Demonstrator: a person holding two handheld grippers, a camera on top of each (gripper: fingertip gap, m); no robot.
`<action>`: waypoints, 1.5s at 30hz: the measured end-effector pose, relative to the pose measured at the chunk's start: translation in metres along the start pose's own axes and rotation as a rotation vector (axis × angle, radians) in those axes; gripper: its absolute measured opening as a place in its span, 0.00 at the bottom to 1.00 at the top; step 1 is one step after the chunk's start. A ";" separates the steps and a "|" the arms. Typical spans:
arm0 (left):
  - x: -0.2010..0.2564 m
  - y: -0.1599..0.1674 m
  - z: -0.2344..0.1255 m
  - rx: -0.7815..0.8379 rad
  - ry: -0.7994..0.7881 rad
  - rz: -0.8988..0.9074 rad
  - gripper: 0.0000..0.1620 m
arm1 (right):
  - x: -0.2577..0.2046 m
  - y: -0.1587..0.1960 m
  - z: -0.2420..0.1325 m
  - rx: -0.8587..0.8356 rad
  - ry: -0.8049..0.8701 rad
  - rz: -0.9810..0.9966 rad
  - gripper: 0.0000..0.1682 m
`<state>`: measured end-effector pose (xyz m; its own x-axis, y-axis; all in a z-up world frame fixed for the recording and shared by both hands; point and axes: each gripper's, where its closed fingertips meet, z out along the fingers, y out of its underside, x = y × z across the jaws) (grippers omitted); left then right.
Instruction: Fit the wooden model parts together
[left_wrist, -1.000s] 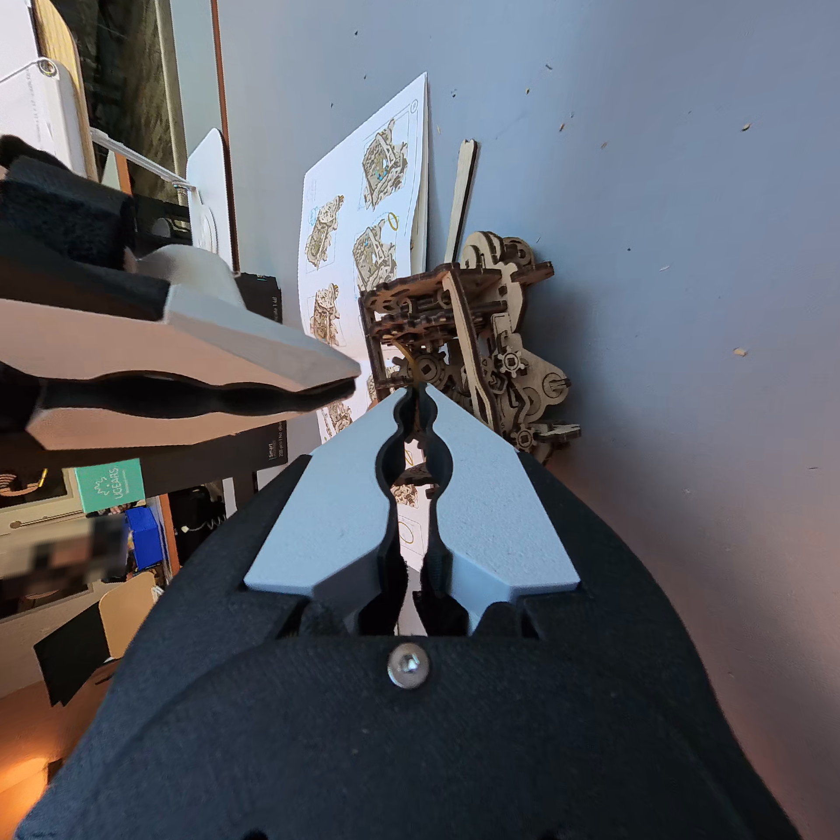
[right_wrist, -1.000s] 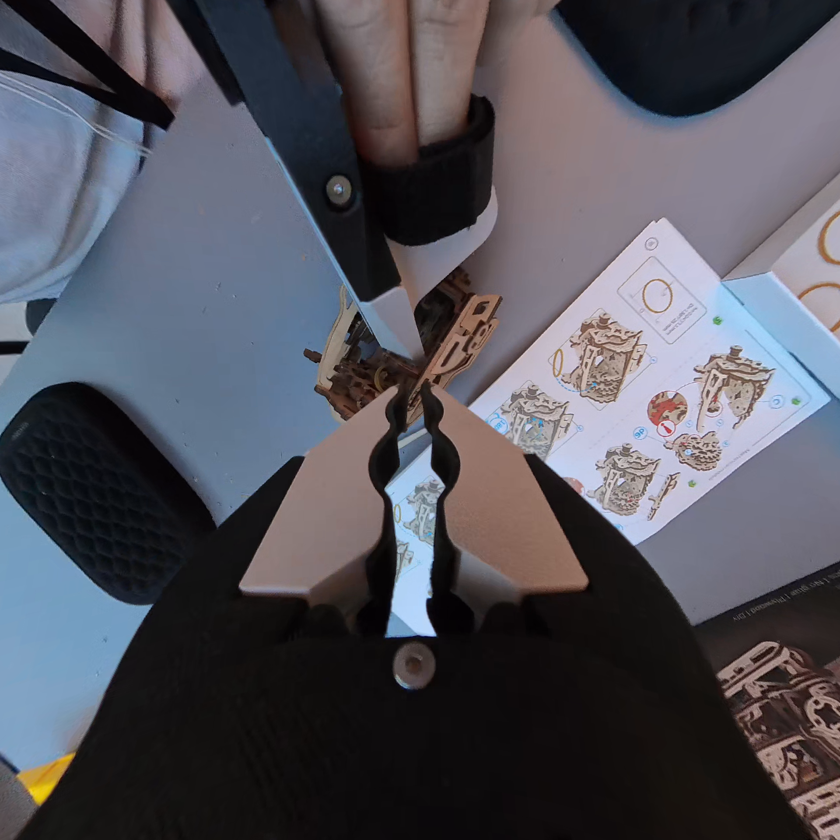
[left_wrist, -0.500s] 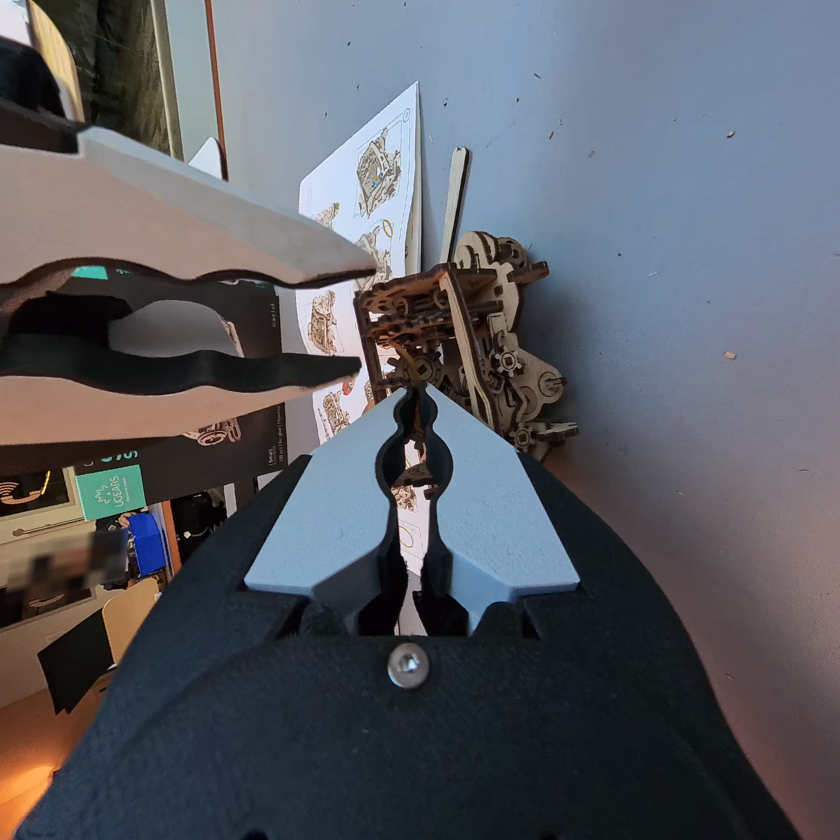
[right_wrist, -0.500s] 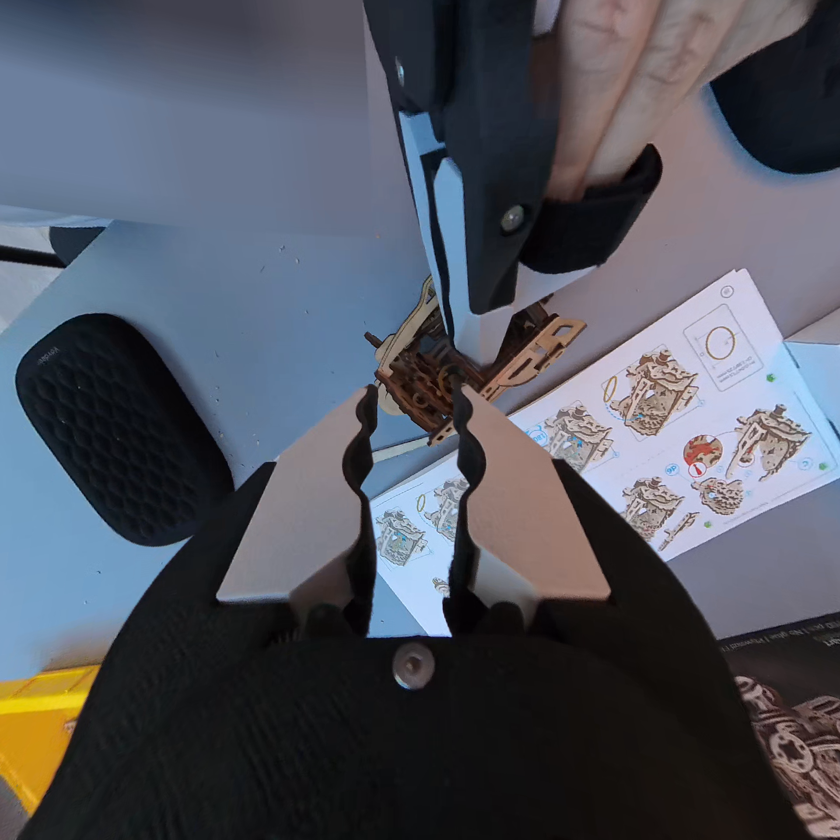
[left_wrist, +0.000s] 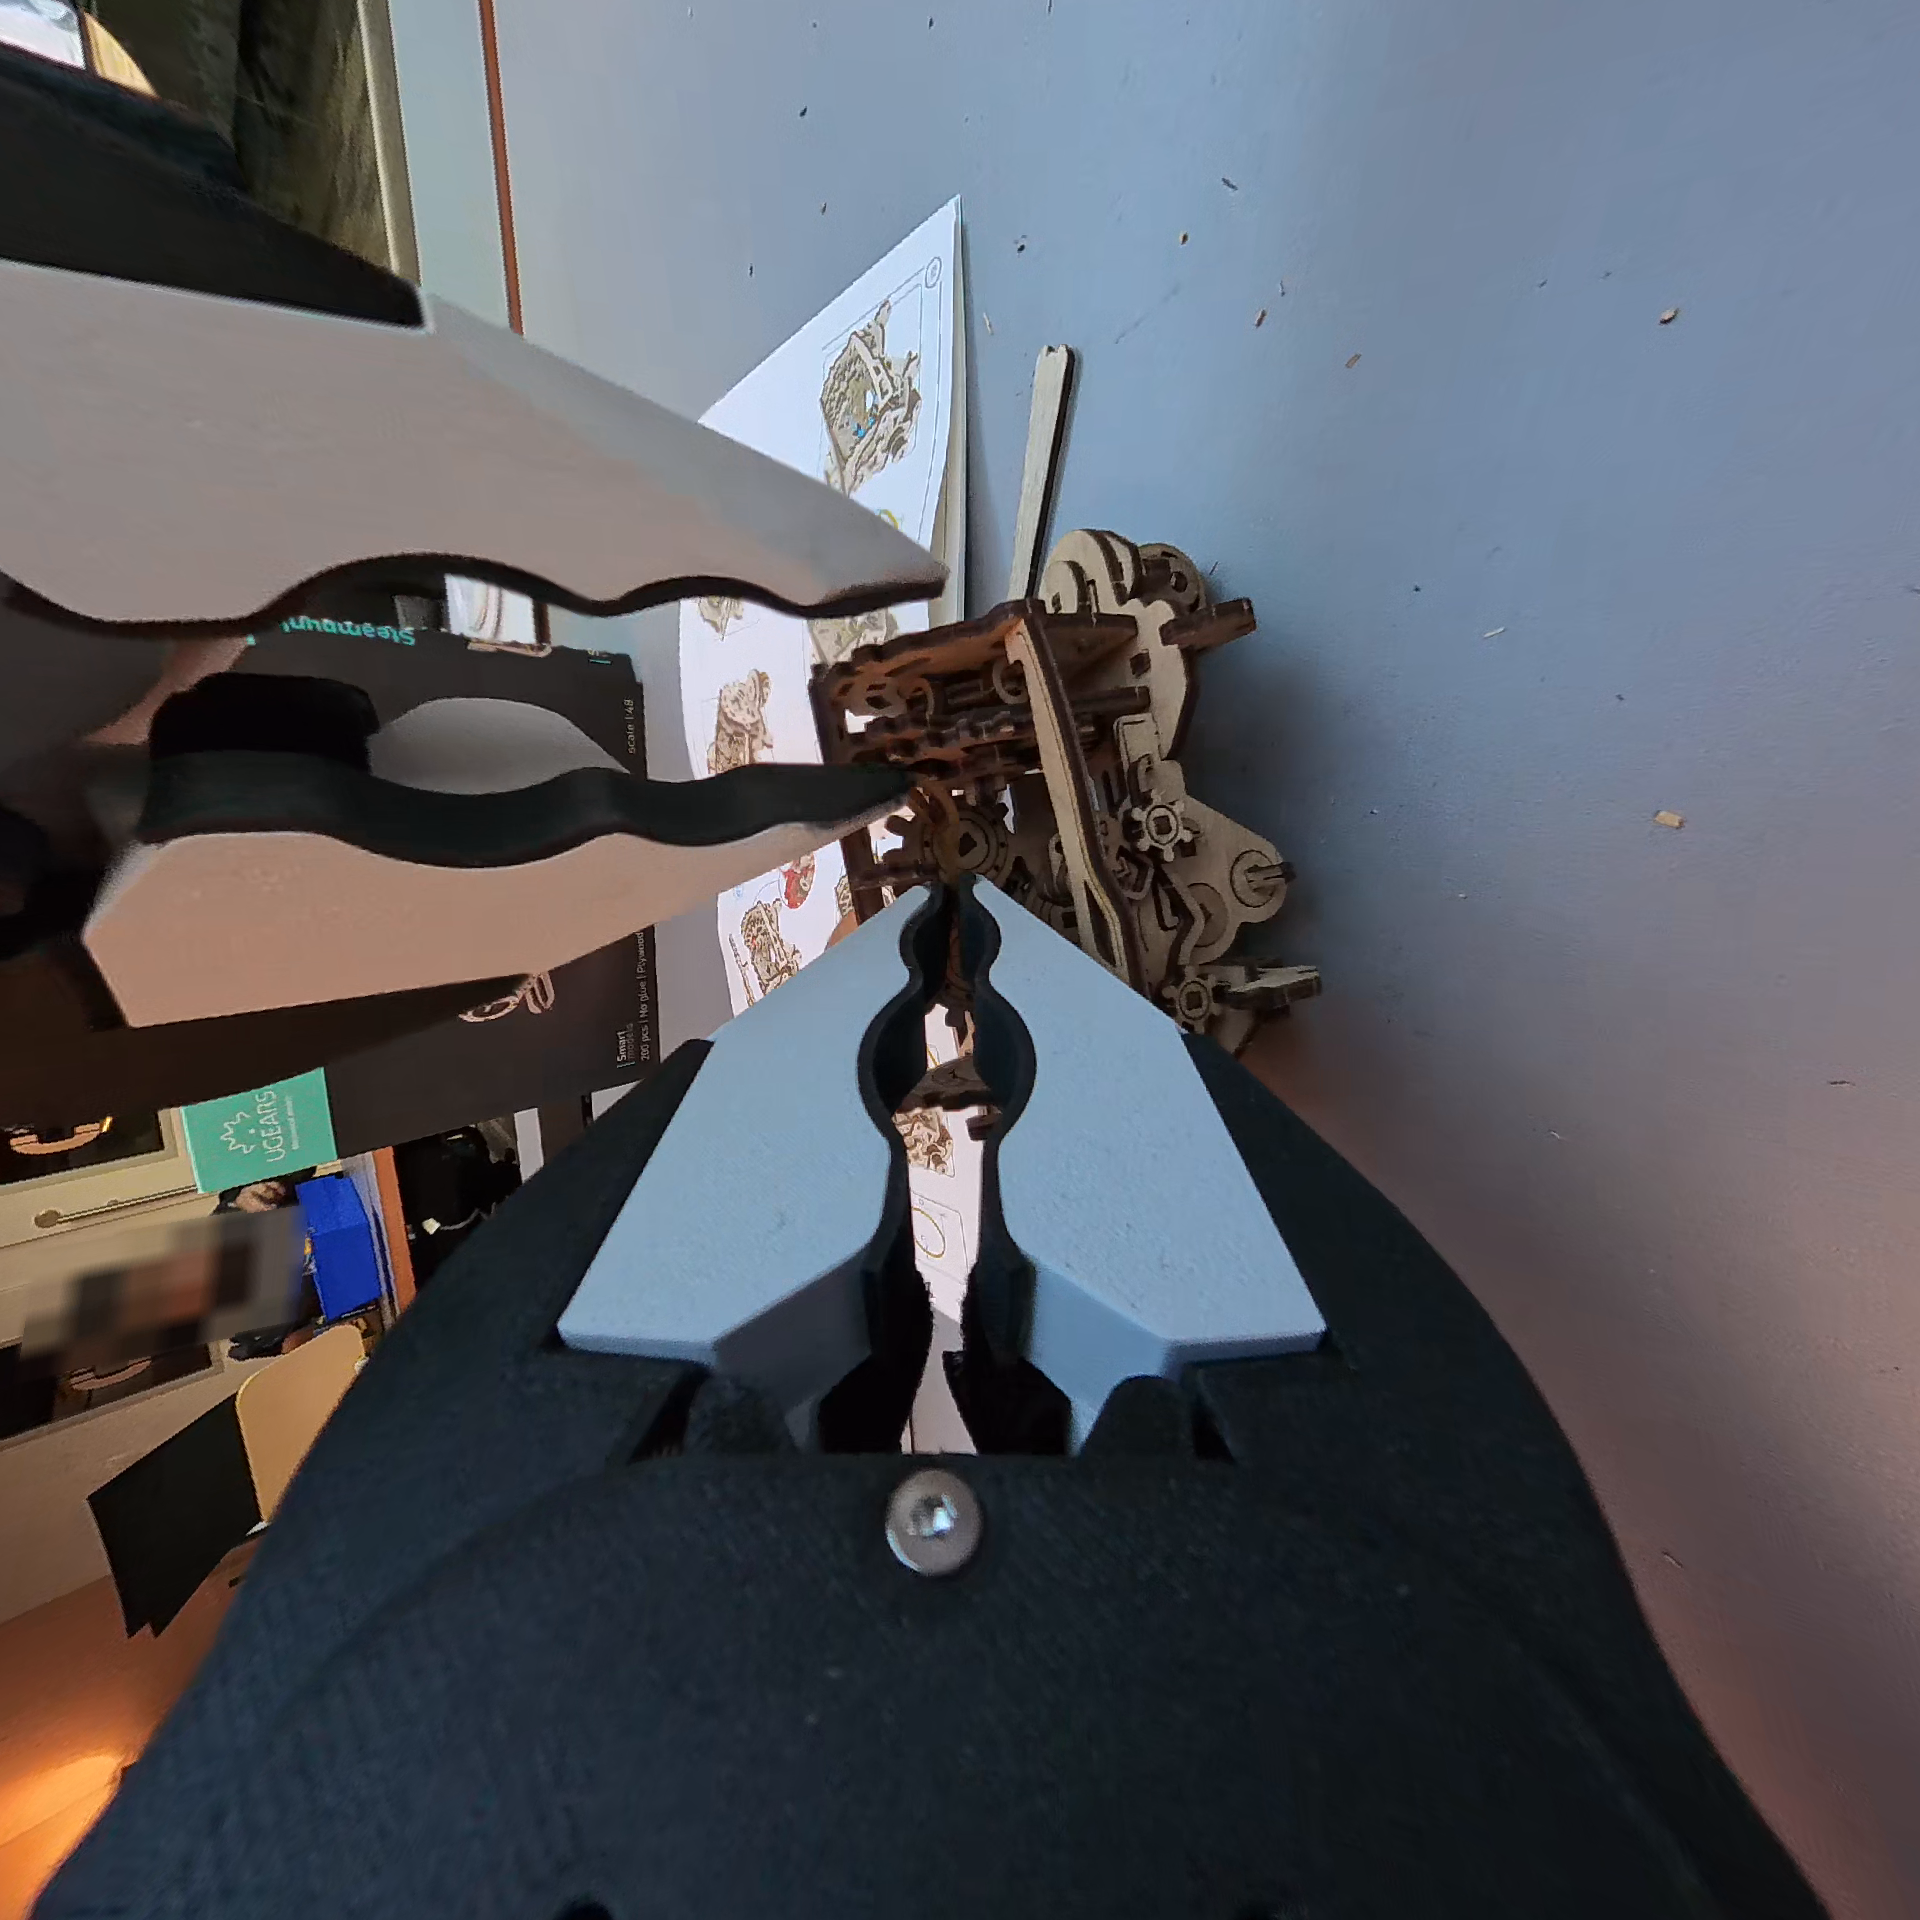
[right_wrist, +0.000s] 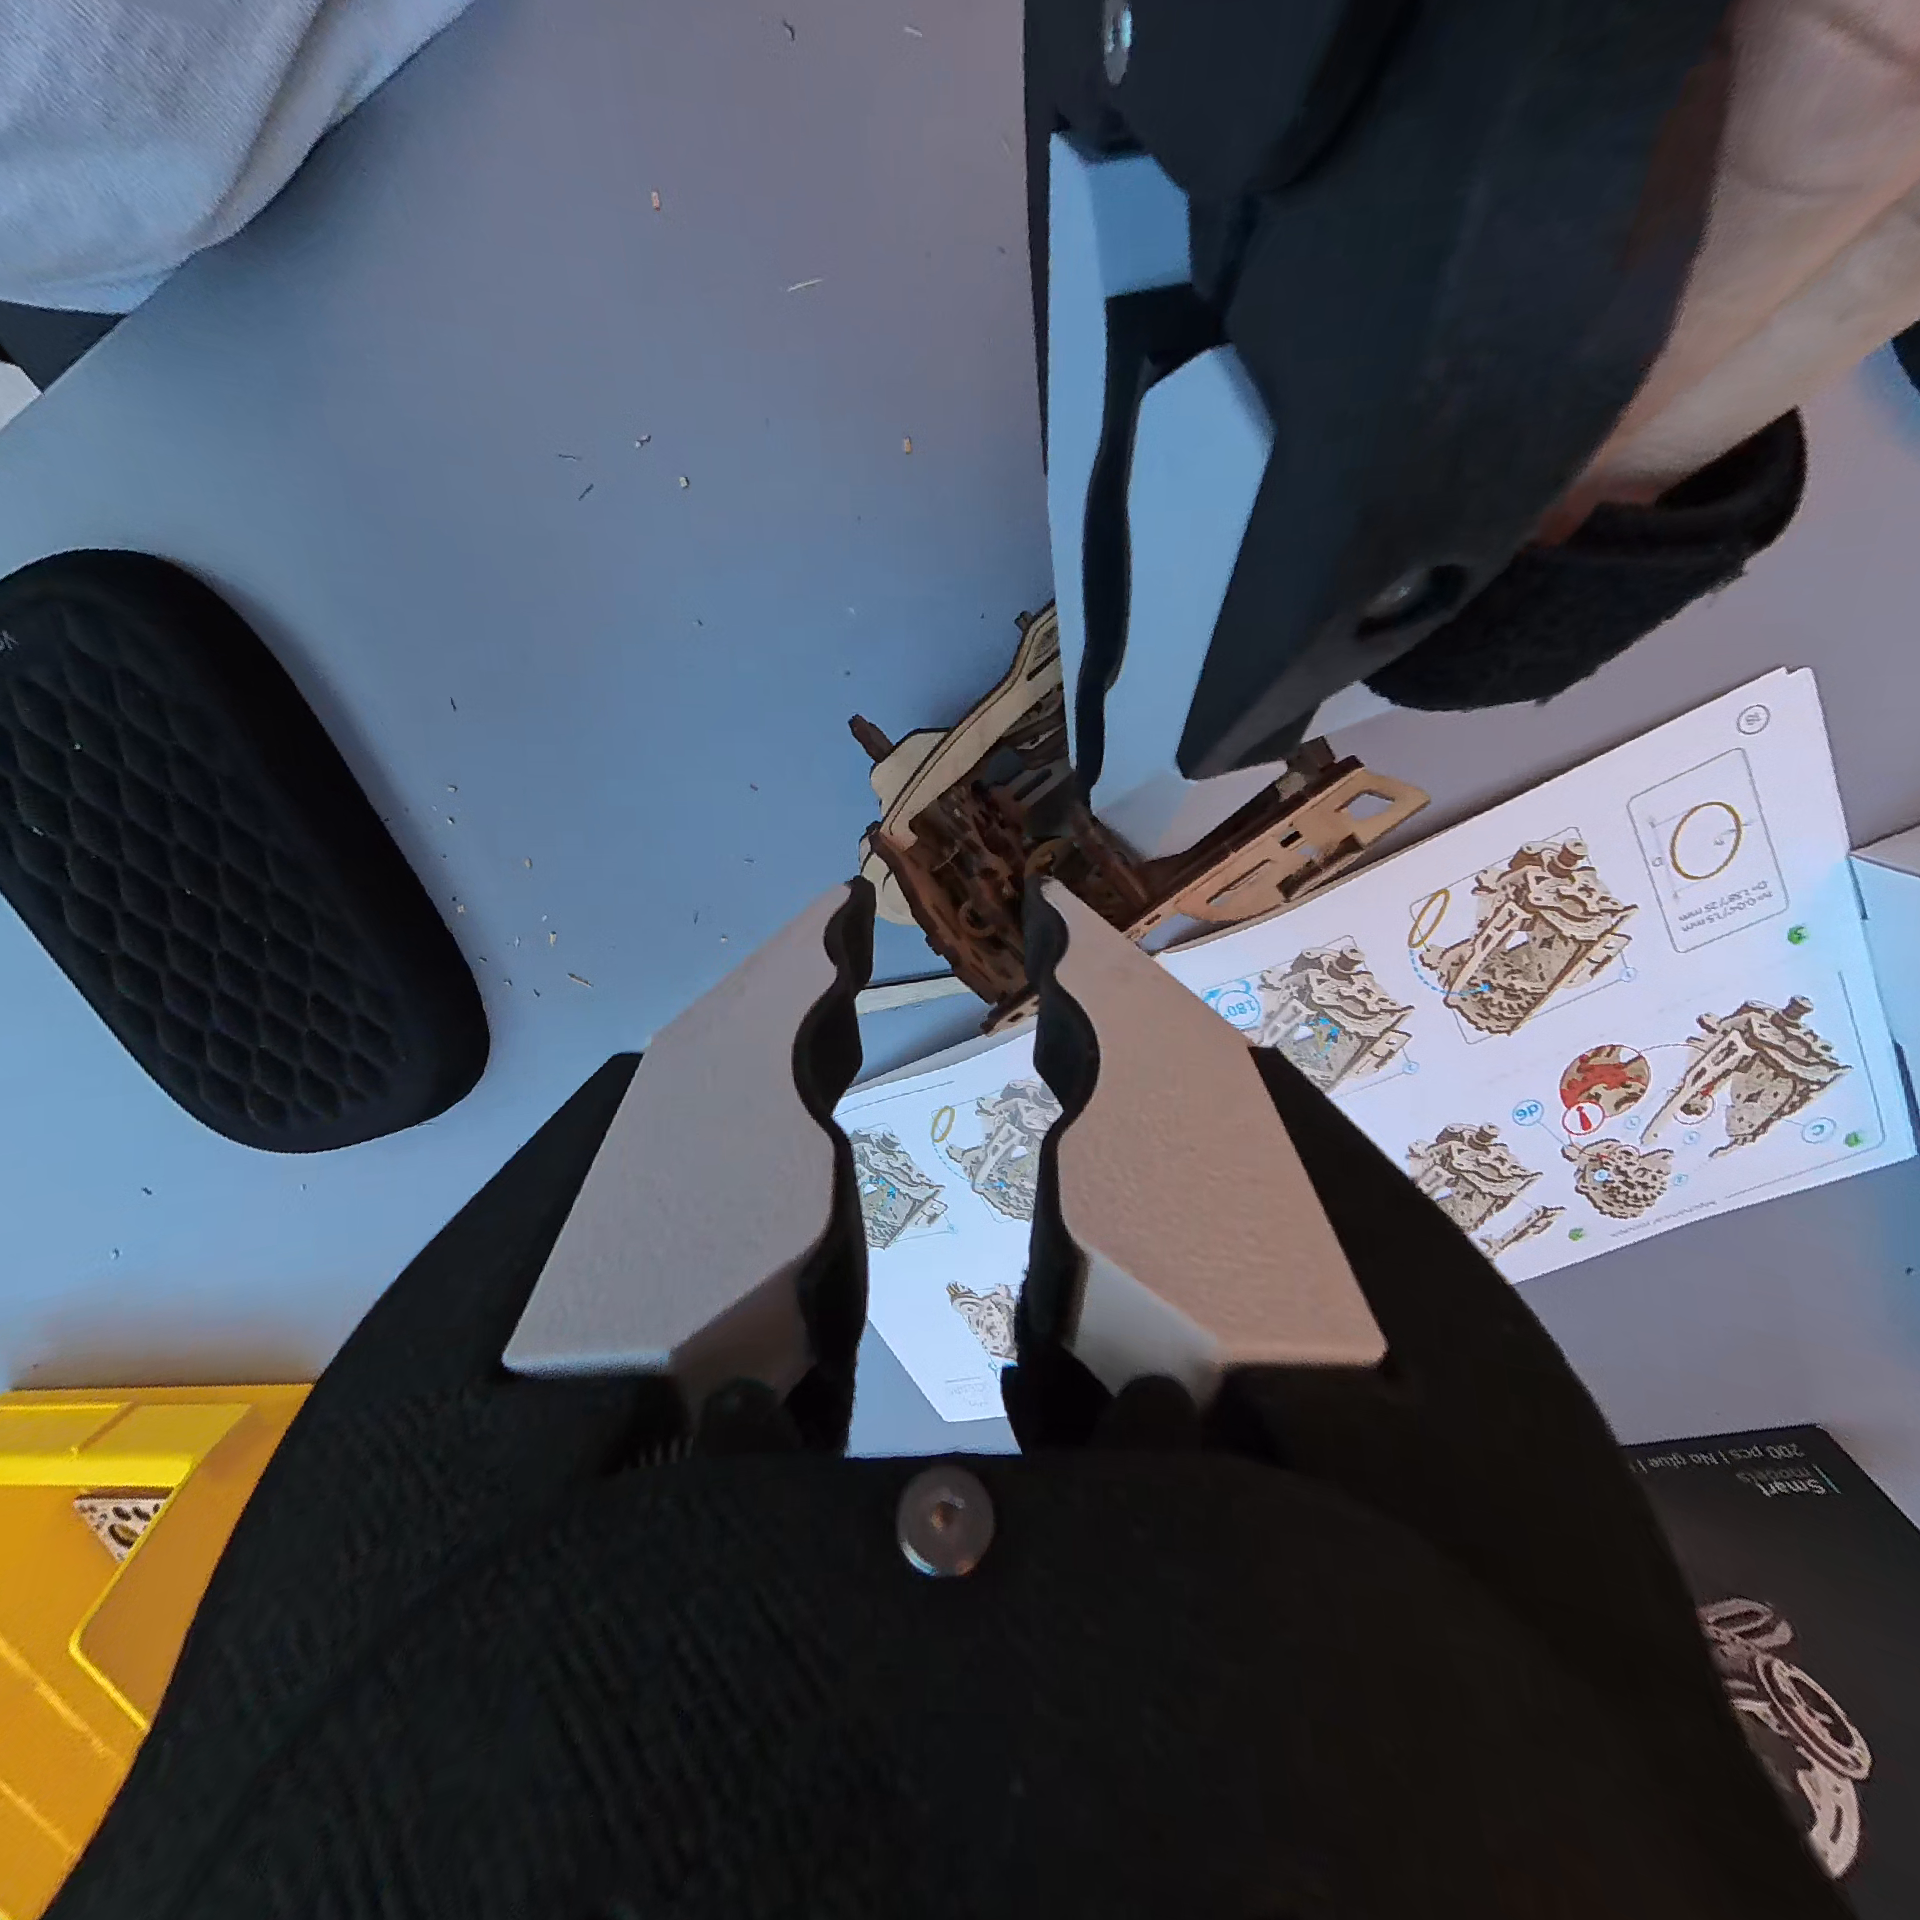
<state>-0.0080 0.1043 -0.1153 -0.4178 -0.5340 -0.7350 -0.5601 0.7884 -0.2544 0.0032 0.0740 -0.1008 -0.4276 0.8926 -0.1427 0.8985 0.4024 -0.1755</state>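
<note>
- Left wrist view: my left gripper (left_wrist: 958, 883) has its jaws nearly closed, with only a thin slit between the tips. The tips sit right at the gear side of the wooden model (left_wrist: 1049, 769); I cannot tell for sure whether they pinch a part of it.
- The wooden model stands on the grey table (left_wrist: 1558, 623), tipped on its side, with a loose flat wooden stick (left_wrist: 1042, 457) just behind it.
- The right gripper (left_wrist: 914, 686) comes in from the left of this view with its jaws parted; its lower tip is at the model's dark frame and its upper tip is above the model.
- The instruction sheet (left_wrist: 883, 395) lies behind the model, and a black box (left_wrist: 499, 727) is beyond it.
- Right wrist view: my right gripper (right_wrist: 948, 894) is open to a moderate gap and holds nothing; the tips flank the model's (right_wrist: 966, 852) dark inner frame.
- The left gripper (right_wrist: 1081, 769) reaches down from the top, held by a hand (right_wrist: 1787, 208), with its tips at the top of the model.
- The sheet (right_wrist: 1558, 987) lies to the right, partly under the model. A black pad (right_wrist: 197, 842) lies well apart on the left, and a yellow tray (right_wrist: 94, 1538) is at the lower left corner.
</note>
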 end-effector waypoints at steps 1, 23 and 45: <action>0.000 0.000 0.000 0.002 0.002 -0.001 0.00 | 0.000 0.000 0.000 -0.006 0.000 -0.005 0.16; 0.005 -0.018 -0.002 0.078 0.003 0.073 0.00 | -0.013 0.001 0.001 -0.053 -0.162 0.020 0.08; 0.008 -0.029 0.002 0.105 0.020 0.052 0.00 | 0.001 -0.004 -0.041 0.277 0.197 0.262 0.10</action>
<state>0.0064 0.0777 -0.1152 -0.4588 -0.4969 -0.7366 -0.4597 0.8422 -0.2818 0.0029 0.0816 -0.0602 -0.1369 0.9900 -0.0338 0.9022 0.1106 -0.4170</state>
